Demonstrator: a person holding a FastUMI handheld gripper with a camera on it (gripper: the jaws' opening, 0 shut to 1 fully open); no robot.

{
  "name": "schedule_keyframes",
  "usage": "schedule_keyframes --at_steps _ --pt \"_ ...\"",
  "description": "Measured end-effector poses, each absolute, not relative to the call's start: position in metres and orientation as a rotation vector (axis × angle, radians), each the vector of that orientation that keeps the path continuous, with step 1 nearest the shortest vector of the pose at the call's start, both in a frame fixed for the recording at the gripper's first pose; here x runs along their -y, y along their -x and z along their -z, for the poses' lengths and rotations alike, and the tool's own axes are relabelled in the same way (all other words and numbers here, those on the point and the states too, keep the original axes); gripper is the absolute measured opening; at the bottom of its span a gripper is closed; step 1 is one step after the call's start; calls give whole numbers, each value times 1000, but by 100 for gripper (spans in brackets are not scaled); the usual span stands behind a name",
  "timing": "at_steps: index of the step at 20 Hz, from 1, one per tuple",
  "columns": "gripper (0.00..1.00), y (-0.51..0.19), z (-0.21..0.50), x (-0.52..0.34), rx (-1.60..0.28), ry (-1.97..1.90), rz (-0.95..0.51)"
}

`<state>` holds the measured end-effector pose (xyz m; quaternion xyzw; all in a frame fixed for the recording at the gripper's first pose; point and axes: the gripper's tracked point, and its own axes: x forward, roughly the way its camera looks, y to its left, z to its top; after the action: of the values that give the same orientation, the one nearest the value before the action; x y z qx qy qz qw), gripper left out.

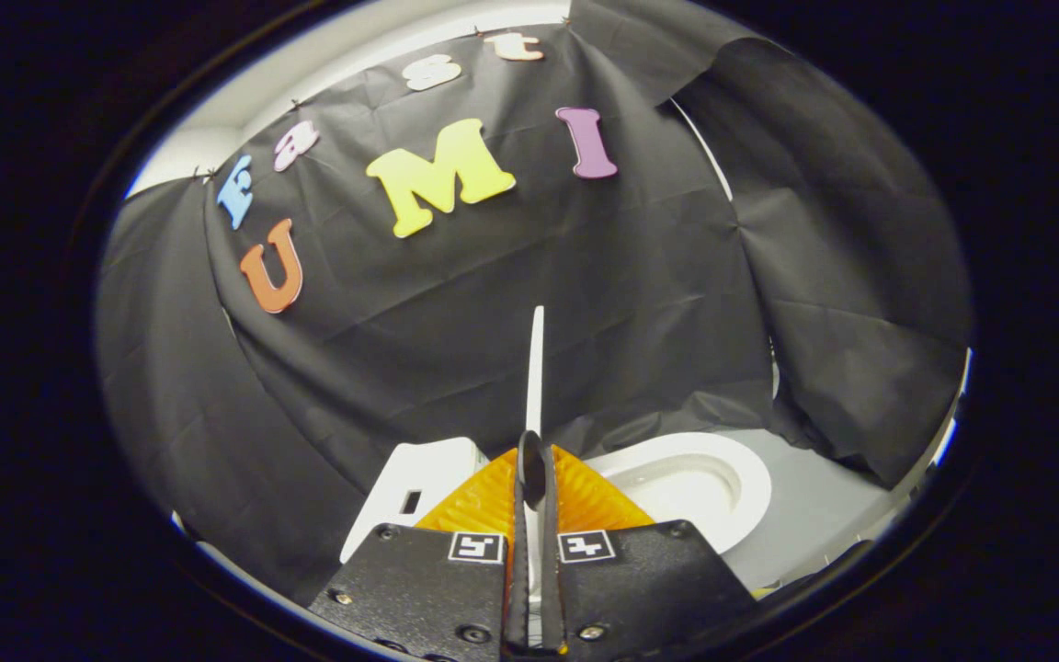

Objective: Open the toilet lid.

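Note:
The white toilet lid (pixel 536 368) stands raised on edge, seen as a thin vertical strip running up from between my fingers. My gripper (pixel 530 460) is shut on the toilet lid, its black pads pressed against both faces, with orange ribbed fingers (pixel 483 496) flaring out either side. To the right of the fingers lies the open white toilet bowl (pixel 690 478) with its seat rim. To the left of the fingers sits the white toilet tank (pixel 419 487), with a small dark slot on it.
Black cloth walls hang close behind and on both sides of the toilet. A grey floor (pixel 824 515) shows to the right of the bowl. A white wall band (pixel 355 55) runs above the cloth.

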<state>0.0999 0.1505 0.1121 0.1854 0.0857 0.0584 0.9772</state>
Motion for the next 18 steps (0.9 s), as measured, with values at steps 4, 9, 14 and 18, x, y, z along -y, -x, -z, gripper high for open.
schedule_keyframes --at_steps 4,9,14,18 --pt "9 -98 -121 -173 -155 -313 -115" --pt "9 -94 -128 -200 -143 -274 -144" --pt "9 -94 -133 -229 -132 -229 -153" --pt "9 -92 -133 -253 -121 -183 -161"
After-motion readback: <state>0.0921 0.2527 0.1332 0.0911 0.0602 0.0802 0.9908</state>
